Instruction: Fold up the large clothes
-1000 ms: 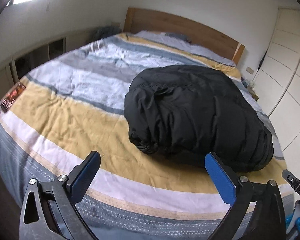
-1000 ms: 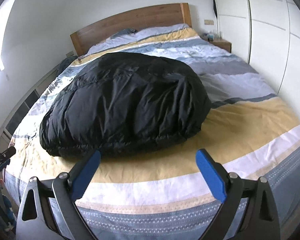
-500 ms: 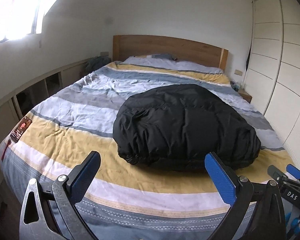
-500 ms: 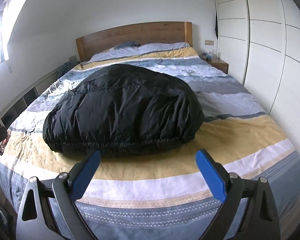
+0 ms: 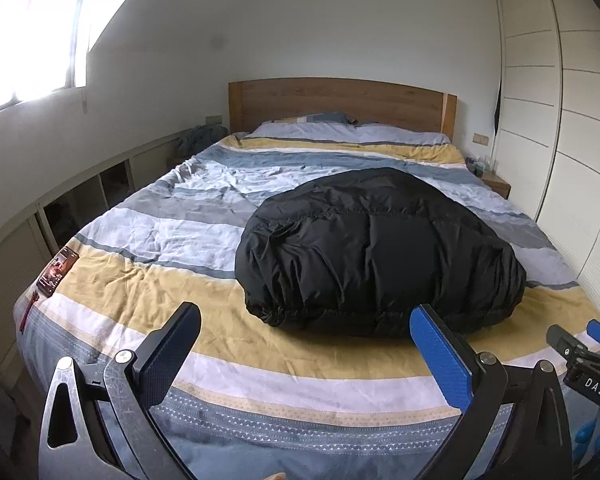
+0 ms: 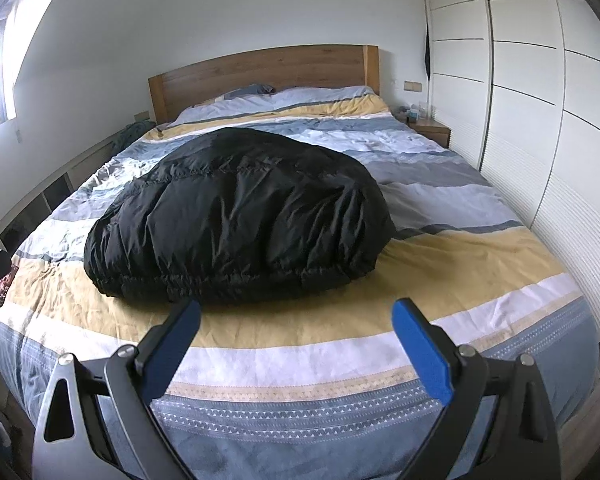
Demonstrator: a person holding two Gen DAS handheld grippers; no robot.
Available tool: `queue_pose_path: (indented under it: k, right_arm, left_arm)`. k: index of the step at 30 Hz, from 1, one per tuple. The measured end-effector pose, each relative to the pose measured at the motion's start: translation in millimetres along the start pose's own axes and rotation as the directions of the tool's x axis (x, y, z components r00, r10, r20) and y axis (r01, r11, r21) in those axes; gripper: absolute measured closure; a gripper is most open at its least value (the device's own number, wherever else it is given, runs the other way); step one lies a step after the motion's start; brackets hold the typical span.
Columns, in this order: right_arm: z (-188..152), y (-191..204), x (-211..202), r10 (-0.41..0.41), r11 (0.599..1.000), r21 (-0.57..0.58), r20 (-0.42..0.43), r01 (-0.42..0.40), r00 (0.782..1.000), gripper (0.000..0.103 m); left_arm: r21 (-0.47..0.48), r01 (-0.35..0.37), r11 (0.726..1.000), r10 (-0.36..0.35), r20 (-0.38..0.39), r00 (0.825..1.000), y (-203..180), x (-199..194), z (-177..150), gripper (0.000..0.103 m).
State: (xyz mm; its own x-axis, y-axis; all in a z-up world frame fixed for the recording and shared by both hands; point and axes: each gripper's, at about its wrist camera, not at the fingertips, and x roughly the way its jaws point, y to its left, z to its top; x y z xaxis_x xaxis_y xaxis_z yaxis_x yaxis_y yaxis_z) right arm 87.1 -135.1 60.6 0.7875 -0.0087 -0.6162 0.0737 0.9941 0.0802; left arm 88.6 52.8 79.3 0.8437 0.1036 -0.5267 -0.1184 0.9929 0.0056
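A black puffy jacket (image 5: 376, 252) lies folded in a rounded bundle on the striped bed (image 5: 148, 280); it also shows in the right wrist view (image 6: 236, 216). My left gripper (image 5: 306, 340) is open and empty, held back over the foot of the bed, short of the jacket. My right gripper (image 6: 296, 336) is open and empty too, also over the foot of the bed (image 6: 480, 264), apart from the jacket. The right gripper's tip shows at the right edge of the left wrist view (image 5: 580, 356).
A wooden headboard (image 5: 340, 100) and pillows are at the far end. White wardrobe doors (image 6: 540, 120) run along the right side, with a nightstand (image 6: 430, 128) beside them. Low shelving (image 5: 80, 204) lines the left wall. A phone (image 5: 58, 270) lies on the bed's left edge.
Both grippers have pulled back and tilted up from the jacket, so more of the room and headboard shows. The jacket has not moved.
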Motion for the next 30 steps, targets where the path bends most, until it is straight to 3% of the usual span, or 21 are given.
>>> queue_pose_path:
  k: [30]
  right_arm:
    - [-16.5,-10.2,20.0,-0.034,0.999,-0.017,-0.05,0.034,0.998,0.006]
  left_arm:
    - [0.058,-0.008,0.998,0.012,-0.07,0.997,-6.4,25.8,-23.9,0.0]
